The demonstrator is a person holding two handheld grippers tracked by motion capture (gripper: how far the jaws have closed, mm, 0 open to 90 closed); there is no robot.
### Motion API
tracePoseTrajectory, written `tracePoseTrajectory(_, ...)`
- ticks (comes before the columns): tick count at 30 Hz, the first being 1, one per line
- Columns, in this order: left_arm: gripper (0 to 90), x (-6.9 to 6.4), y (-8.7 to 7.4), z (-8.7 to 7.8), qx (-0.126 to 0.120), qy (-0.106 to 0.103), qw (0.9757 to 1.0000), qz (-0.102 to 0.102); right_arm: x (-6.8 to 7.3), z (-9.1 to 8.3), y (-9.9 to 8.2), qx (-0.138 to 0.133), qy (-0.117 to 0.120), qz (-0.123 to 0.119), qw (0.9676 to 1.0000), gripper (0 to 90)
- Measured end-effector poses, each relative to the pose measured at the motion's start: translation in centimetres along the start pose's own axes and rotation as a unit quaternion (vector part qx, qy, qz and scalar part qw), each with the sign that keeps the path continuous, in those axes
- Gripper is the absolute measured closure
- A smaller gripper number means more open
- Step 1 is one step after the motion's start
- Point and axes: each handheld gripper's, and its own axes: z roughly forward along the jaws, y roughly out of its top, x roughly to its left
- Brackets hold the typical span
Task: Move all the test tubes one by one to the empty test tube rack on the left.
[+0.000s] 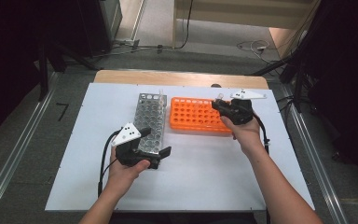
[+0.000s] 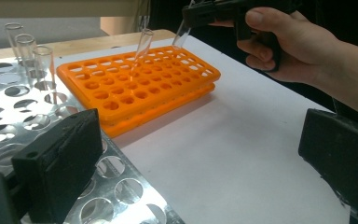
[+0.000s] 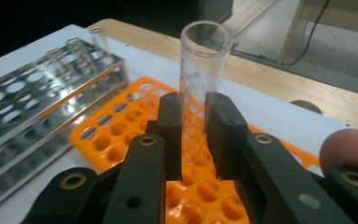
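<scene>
A clear glass test tube [image 3: 200, 79] is clamped between the jaws of my right gripper [image 3: 193, 135], which is shut on it above the far right part of the orange rack [image 3: 116, 128]. In the high view the right gripper [image 1: 220, 106] hovers over the orange rack [image 1: 193, 114] with the test tube [image 1: 219, 97] sticking out. From the left gripper view, that held tube [image 2: 182, 33] hangs tilted over the rack [image 2: 140, 88], and a second tube [image 2: 143, 44] leans in one of its holes. My left gripper [image 1: 161, 157] stands open at the near end of the metal rack [image 1: 149, 122].
Three empty tubes [image 2: 28, 46] stand at the far end of the metal rack [image 2: 9, 116]. Both racks lie on a white board [image 1: 205, 172] on the table, with bare board in front of and to the right of them. Cables lie on the floor beyond.
</scene>
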Motion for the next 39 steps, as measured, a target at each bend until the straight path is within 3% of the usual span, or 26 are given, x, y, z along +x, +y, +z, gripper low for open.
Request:
tracePoseTrajectory(11, 0.3, -1.0, 0.2, 0.8, 0.003, -0.013, 0.9999, 0.007, 3.3, -3.4, -2.7, 0.003, 0.037, -0.023, 0.999, 74.1)
tracePoseTrajectory(21, 4.2, -1.9, 0.3, 0.9, -0.002, -0.03, 0.9995, 0.013, 6.6, -5.4, -5.0, 0.002, 0.083, -0.038, 0.9958, 74.1)
tracePoseTrajectory(23, 6.5, -2.2, 0.4, 1.0, 0.0, -0.033, 0.9993, 0.019, 7.4, -5.4, -5.4, 0.014, 0.086, -0.053, 0.9947, 74.1)
tracePoseTrajectory(31, 24.7, -3.7, 0.7, 2.1, 0.006, -0.04, 0.9987, 0.03, 9.6, -5.2, -6.1, 0.027, 0.116, -0.071, 0.9903, 74.1)
tracePoseTrajectory(39, 43.2, -4.9, 0.6, 2.9, 0.012, -0.057, 0.9973, 0.045, 11.0, -5.0, -6.2, 0.032, 0.135, -0.083, 0.9869, 74.1)
